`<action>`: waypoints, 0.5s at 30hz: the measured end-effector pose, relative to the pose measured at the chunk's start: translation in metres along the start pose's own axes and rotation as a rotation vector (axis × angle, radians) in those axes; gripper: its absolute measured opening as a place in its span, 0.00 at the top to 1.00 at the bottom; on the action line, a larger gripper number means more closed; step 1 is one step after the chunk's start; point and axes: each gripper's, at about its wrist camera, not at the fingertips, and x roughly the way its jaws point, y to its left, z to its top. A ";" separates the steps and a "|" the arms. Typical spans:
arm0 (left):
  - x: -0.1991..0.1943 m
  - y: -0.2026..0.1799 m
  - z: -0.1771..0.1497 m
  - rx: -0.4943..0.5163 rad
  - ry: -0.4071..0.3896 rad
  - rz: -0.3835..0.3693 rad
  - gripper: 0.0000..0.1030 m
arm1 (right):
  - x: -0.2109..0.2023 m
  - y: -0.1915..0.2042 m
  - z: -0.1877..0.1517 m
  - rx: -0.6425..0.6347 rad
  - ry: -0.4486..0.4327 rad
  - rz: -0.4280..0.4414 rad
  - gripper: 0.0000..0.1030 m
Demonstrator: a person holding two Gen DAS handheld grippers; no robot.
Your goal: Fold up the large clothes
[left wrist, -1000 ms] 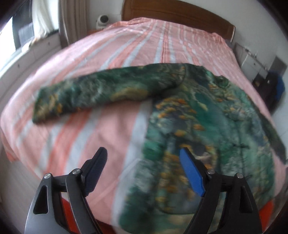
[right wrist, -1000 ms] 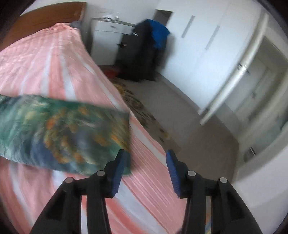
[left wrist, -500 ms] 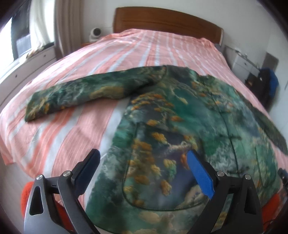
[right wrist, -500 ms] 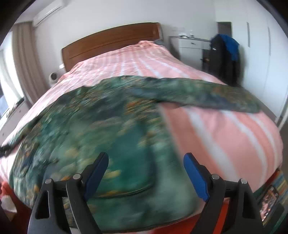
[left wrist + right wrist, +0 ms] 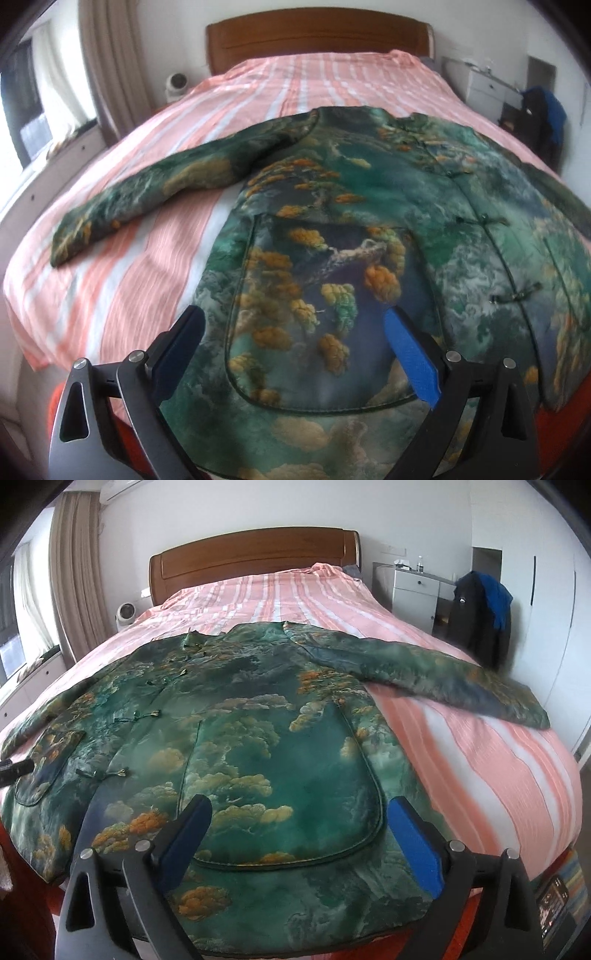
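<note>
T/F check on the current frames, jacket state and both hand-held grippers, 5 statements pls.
1. The green landscape-print padded jacket lies spread flat on the pink-and-white striped bedspread. True.
2. The left hand-held gripper is clamped on the jacket hem. False: its jaws stand wide open, holding nothing.
3. The right hand-held gripper is open. True.
4. Both sleeves are folded across the chest. False: the jacket's right-side sleeve and the jacket's left-side sleeve stretch outward on the bedspread.
5. The brown wooden headboard stands at the far end. True.
</note>
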 end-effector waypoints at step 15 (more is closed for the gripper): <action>-0.030 -0.002 -0.004 0.051 -0.147 0.043 0.01 | -0.018 0.005 0.001 -0.029 -0.102 -0.070 0.01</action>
